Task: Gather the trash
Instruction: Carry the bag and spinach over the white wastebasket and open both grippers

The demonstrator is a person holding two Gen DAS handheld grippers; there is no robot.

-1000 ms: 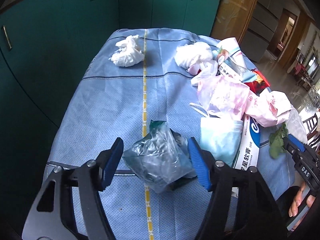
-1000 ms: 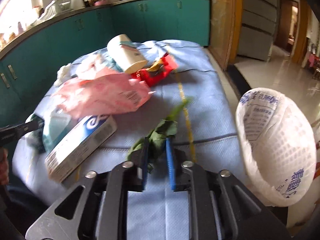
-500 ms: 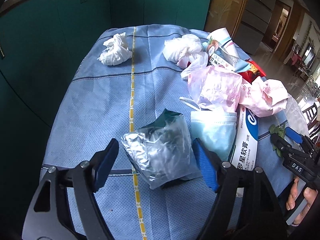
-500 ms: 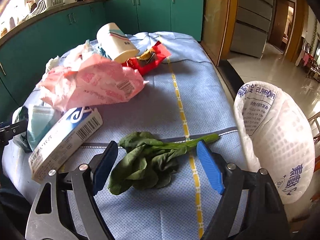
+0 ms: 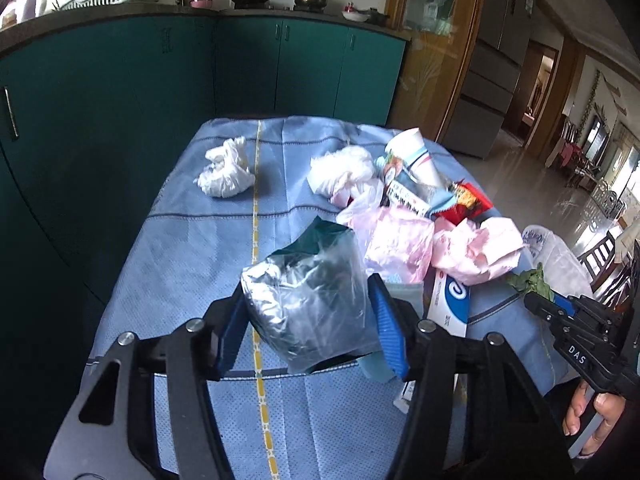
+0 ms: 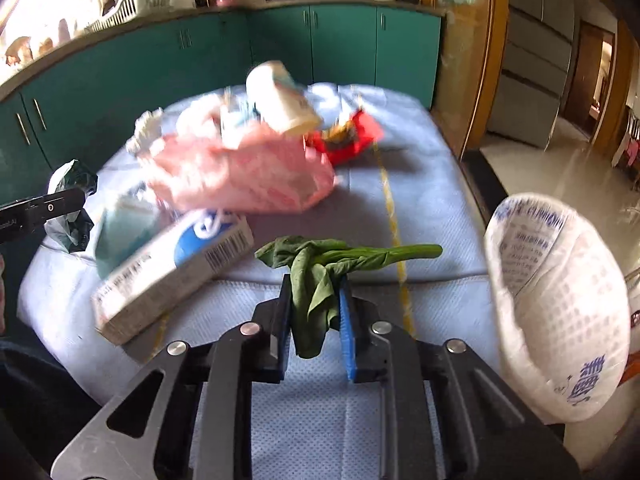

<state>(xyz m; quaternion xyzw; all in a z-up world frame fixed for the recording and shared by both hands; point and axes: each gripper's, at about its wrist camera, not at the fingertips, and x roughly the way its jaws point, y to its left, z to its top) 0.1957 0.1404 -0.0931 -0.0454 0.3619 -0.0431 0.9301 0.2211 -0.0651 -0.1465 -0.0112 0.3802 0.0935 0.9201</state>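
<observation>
Left gripper (image 5: 308, 320): fingers just closed, pressing a crumpled silver-green wrapper (image 5: 308, 300) near the surface's (image 5: 180, 264) front edge. Right gripper (image 6: 314, 320): fingers clamped on a wilted green leaf (image 6: 316, 276), front edge.

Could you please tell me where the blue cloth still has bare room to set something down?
Bare cloth lies along the table's cabinet side, between the crumpled tissue and the near edge. The other side is crowded: pink bags, paper cup, toothpaste box. Some room lies beyond the leafy green.
</observation>
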